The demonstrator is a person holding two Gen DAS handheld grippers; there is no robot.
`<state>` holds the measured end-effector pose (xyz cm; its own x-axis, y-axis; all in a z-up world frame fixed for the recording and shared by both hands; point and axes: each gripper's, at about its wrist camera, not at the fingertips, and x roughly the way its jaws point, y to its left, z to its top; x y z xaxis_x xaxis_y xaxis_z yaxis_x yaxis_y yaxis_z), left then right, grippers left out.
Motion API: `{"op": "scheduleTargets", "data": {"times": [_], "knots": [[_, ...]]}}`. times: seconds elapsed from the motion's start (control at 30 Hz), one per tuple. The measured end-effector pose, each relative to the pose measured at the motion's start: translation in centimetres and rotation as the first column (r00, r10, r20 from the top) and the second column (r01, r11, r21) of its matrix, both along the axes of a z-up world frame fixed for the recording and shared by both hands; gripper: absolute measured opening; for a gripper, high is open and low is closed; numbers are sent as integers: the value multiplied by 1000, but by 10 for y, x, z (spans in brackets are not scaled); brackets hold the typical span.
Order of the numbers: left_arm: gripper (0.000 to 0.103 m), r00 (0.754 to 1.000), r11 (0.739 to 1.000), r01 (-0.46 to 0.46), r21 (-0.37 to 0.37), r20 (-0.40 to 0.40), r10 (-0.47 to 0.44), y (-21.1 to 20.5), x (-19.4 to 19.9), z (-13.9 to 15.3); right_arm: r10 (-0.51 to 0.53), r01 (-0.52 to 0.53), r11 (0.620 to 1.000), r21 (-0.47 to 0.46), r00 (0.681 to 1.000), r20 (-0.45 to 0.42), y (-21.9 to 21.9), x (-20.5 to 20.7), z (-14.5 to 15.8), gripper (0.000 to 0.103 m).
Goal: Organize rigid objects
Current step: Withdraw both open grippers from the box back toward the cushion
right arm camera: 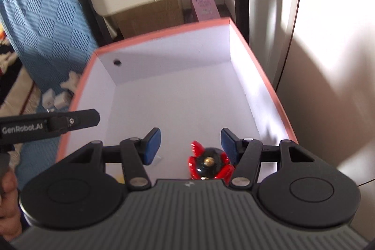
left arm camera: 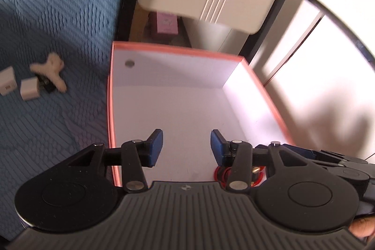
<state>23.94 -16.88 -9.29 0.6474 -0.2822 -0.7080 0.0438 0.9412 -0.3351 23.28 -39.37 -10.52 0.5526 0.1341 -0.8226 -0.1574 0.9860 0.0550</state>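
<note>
Both grippers hang over the orange-rimmed box [right arm camera: 164,34]. Left gripper [left arm camera: 186,146] and right gripper [right arm camera: 190,144] are spread, pinching nothing. Red-and-black toy [right arm camera: 208,163] lies on the box floor, seemingly just dropped. White blocks [left arm camera: 29,88] wait on the blue blanket [left arm camera: 58,3].

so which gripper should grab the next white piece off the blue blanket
Left, probably. In its own view the white blocks and the white bone-shaped piece lie just left of the box. The left gripper is open and empty. The right gripper hangs over the red and black toy, farther off.
</note>
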Motion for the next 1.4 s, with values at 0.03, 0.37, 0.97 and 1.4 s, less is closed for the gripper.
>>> {"op": "scheduleTargets", "data": {"times": [0.03,0.37,0.97,1.4], "knots": [[51,1000,1000,0,-1,16,0,2,-4,6,1,-1,1000,1,1000,13,2,-1,6,60],[51,985,1000,-16,-9,169,18,33,-49,64,44,-44,999,-1,990,135,35,-10,63,60],[51,959,997,-67,27,277,57,116,-114,88,162,-158,987,-34,966,200,118,-51,101,60],[51,945,984,-172,41,288,153,187,-140,67,234,-229,972,-51,955,181,169,-82,68,60]]}}
